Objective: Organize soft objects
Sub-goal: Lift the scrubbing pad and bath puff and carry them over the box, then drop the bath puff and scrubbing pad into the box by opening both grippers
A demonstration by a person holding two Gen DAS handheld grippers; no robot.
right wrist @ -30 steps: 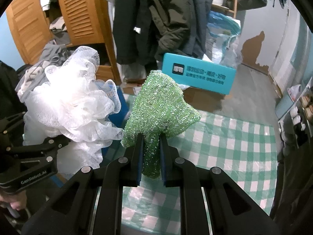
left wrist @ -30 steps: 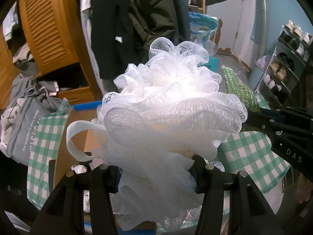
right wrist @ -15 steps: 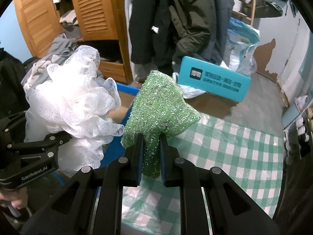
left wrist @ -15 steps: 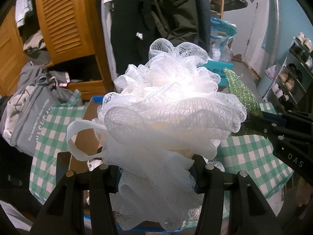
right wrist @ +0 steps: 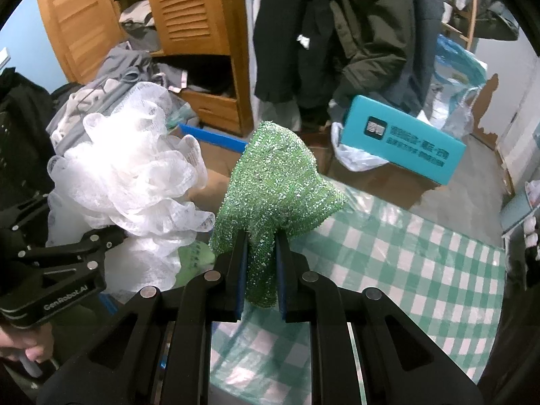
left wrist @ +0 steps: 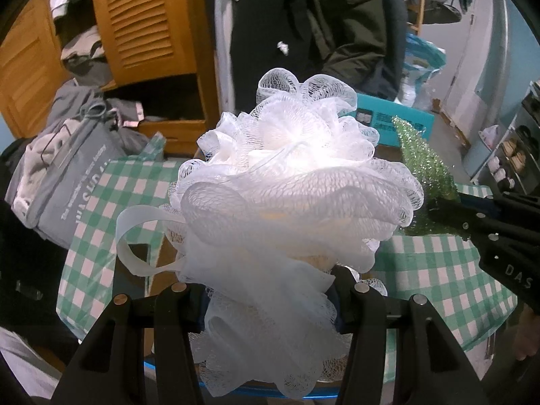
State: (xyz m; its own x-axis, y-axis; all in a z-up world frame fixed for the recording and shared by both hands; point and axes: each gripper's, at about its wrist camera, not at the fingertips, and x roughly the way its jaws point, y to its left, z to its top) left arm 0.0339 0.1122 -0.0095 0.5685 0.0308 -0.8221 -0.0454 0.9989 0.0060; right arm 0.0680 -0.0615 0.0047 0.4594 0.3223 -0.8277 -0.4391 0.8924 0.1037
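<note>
The left gripper (left wrist: 270, 298) held a white mesh bath puff (left wrist: 290, 195) between its two fingers, the jaws standing partway apart with the bunched netting squeezed between them. The puff rose up and forward from the grip, filling the middle of the left wrist view, and its ribbon loop (left wrist: 135, 239) hung out to the left. In the right wrist view the same puff (right wrist: 135, 172) showed at the left, with the left gripper's black body below it and a person's fingers (right wrist: 27, 351) curled at the lower left edge.

The right gripper (right wrist: 261, 270) was pinched nearly closed on a glittery green scrubbing cloth (right wrist: 276, 189), which stood up from the narrow jaws and fanned out wider at the top. From the left wrist view the cloth (left wrist: 425, 165) showed at the right, just beside the puff.

Both soft things were held in the air above a table with a green and white checked cloth (right wrist: 405, 270). Beyond the puff and the cloth, at the far left edge of the table, sat an open cardboard box with a blue rim (right wrist: 212, 136). A teal box (right wrist: 401, 140) lay farther off to the right, and dark coats (right wrist: 337, 33) hung behind beside a wooden louvred wardrobe (right wrist: 189, 6).
</note>
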